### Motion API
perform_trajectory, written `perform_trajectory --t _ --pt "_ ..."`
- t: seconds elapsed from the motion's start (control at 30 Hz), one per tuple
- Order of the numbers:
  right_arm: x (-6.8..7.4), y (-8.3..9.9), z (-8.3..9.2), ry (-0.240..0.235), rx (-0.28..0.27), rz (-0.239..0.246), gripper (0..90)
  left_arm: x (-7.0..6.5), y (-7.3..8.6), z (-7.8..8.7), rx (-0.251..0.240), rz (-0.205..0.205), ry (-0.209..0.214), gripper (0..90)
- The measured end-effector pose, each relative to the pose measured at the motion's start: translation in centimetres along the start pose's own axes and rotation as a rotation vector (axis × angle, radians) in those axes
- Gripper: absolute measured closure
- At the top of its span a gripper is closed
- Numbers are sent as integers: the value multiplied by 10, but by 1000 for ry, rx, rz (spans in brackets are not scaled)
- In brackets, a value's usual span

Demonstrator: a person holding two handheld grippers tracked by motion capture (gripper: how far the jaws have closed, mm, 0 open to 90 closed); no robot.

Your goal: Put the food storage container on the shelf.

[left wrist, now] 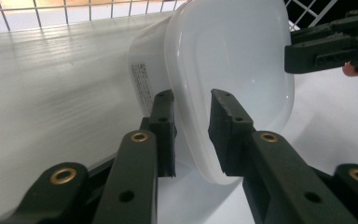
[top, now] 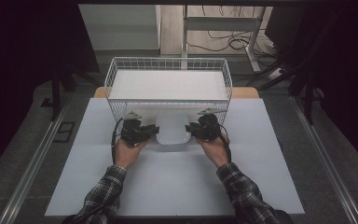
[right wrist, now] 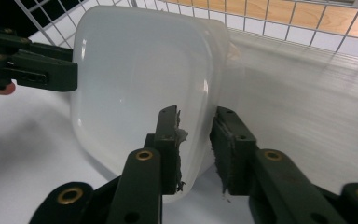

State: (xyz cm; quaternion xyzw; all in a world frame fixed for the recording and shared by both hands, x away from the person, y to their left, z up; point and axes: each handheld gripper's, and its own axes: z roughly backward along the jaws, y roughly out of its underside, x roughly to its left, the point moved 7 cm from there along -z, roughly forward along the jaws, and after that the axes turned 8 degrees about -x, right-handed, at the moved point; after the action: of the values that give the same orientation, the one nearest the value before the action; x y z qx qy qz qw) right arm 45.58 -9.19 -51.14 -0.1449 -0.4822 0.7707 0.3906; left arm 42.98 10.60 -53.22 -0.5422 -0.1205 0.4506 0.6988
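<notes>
While both tongs, left [top: 153,130] and right [top: 191,130], straddle the tub's [top: 172,130] rim (jaws slackened, not pinching) before the basket [top: 168,63], release seems underway; next, withdraw sideways.

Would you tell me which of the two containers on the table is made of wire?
The big basket at the far side; the small tub between the tools is smooth white plastic.

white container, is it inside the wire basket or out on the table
Out: the white container sits on the table sheet just in front of the wire basket, between both grippers.
</notes>
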Motion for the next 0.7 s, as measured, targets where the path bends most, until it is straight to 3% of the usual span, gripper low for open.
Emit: perform_trajectory --t 0.23,0.3,0.33,0.37,0.4,0.43,0.5,0.7 --pt "-5 -3 -3 19 -25 -10 649 3 -7 -8 -16 -2 -22 669" --pt "-6 -3 -5 29 -26 -2 628 3 -9 -9 -40 -51 -70 683" --pt "-6 -3 -5 29 -26 -2 628 3 -9 -9 -40 -51 -70 688" --pt "-7 -5 -8 40 -42 -4 629 2 -12 -11 -41 -105 -112 693" --pt "-8 -6 -8 46 -48 2 629 2 -12 -11 -41 -105 -112 693" --pt "-8 -8 -10 55 -52 3 629 1 -15 -14 -49 -152 -157 692" --pt "-9 -10 -12 71 -61 13 630 2 -17 -16 -51 -173 -180 691" --pt "-15 -17 -19 98 -72 31 647 6 -21 -20 -70 -148 -199 651"
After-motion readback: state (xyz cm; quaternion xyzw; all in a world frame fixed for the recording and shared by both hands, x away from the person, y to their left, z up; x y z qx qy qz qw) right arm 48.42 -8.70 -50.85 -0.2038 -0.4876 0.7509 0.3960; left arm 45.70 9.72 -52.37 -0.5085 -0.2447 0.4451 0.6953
